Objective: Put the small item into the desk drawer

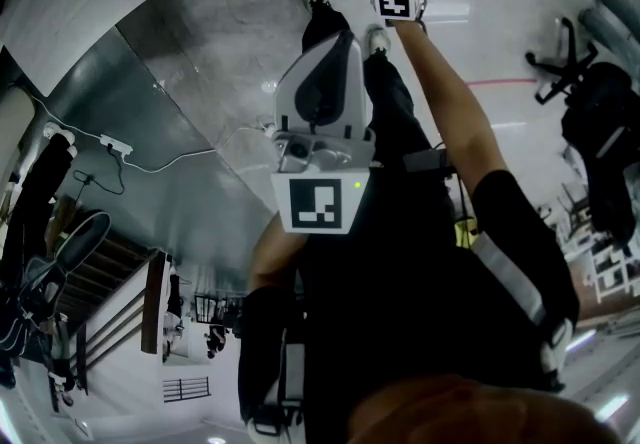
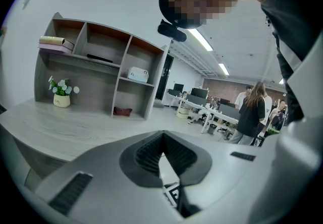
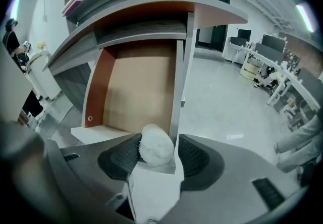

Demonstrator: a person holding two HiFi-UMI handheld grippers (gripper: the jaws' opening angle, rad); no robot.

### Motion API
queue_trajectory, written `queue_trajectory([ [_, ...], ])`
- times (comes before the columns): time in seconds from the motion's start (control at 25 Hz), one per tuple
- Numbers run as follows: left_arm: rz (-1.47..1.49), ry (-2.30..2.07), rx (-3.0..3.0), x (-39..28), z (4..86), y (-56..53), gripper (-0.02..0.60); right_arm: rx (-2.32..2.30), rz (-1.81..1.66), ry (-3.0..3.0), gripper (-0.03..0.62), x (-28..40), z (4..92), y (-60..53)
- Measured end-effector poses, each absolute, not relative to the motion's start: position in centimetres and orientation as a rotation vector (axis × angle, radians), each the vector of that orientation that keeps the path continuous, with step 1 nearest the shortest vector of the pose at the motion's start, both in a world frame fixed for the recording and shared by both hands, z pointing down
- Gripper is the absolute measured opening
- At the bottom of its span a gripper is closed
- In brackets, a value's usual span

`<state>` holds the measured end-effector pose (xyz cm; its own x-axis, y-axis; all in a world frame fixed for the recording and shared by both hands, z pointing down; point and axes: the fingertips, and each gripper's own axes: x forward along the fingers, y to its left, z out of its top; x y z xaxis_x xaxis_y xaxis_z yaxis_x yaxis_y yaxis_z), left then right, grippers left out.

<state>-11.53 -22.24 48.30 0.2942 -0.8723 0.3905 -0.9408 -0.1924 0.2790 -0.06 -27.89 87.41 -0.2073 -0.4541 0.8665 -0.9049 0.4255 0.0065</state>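
- The right gripper (image 3: pixel 158 163) grasps a white lump (image 3: pixel 156 147) in front of the open drawer (image 3: pixel 136 92).
- The left gripper (image 2: pixel 162 153) is clenched on nothing.
- In the head view the drawer is cut off at 12 o'clock.

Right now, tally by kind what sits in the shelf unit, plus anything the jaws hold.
Stack of books: 1
Flat black item: 1
White box: 1
Dark red item: 1
Flower pot: 1
Small white ball, in the right jaws: 1
Total: 6
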Motion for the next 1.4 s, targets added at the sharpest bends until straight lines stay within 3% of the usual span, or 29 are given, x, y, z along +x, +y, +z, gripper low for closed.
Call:
queue_trajectory([
  [0.6, 0.183, -1.629, 2.114, -8.9, 48.4, -21.0, -0.003, 1.18, 0.692, -1.85, 0.212, 2.6, 86.8, -27.6],
  [0.92, 0.143, -1.67, 2.127, -10.6, 46.0, -20.2, -0.003, 1.187, 0.692, -1.903, 0.21, 0.3, 83.0, -27.6],
  [1.12, 0.129, -1.706, 2.129, -9.7, 44.2, -19.0, -0.003, 1.173, 0.683, -1.95, 0.1, 0.9, 80.3, -26.6],
  [1.4, 0.066, -1.761, 2.139, -7.9, 39.4, -16.6, -0.003, 1.139, 0.721, -1.991, 0.006, 1.9, 74.5, -24.0],
])
